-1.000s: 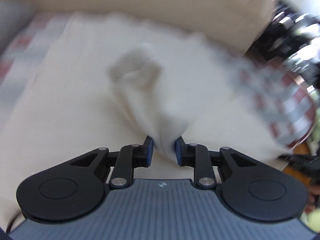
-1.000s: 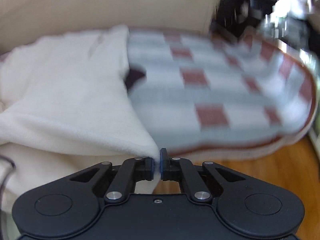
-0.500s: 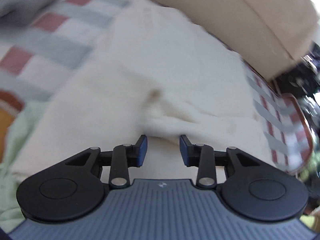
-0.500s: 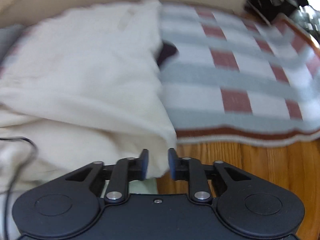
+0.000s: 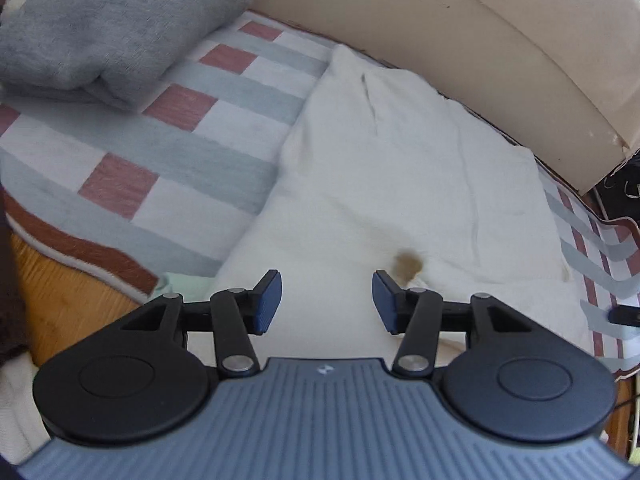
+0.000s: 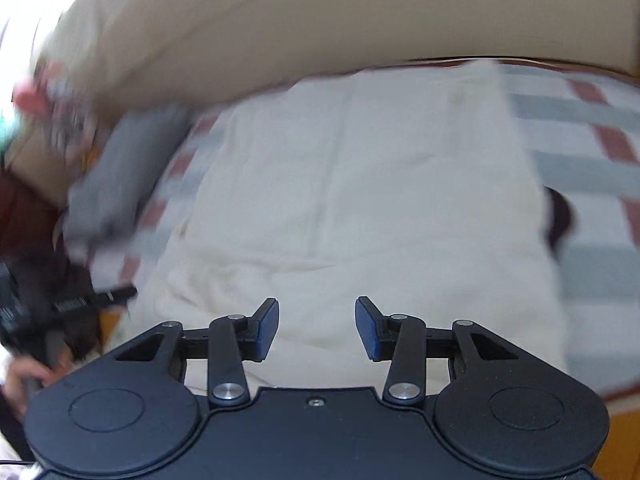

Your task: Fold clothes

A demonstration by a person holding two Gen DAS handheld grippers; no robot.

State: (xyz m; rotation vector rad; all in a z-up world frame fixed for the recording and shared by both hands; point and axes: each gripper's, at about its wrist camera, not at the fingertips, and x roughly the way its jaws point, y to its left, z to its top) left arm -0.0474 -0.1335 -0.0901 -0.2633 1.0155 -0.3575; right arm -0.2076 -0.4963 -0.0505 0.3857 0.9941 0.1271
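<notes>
Left wrist view: cream garment [image 5: 400,184] lies flat on the checked blanket [image 5: 192,136], straight ahead of and under the left gripper [image 5: 326,300]. Its long axis runs away from the fingers toward the beige backrest [image 5: 480,40]. A small brown mark [image 5: 408,264] sits just ahead of the right-hand finger [image 5: 384,300]. Jaws have just been opening; they stand apart, no cloth between them. Right gripper [image 6: 316,328] same: jaws just opened, apart, empty, garment [image 6: 360,200] directly ahead and below, a dark patch [image 6: 560,220] at its right edge. Both hover over the near end, neither clearly nearer. My read: next fold goes along that long axis, near edge regripped. Grey folded item [image 5: 104,32] sits far left of the fingers, apart from the garment.
</notes>
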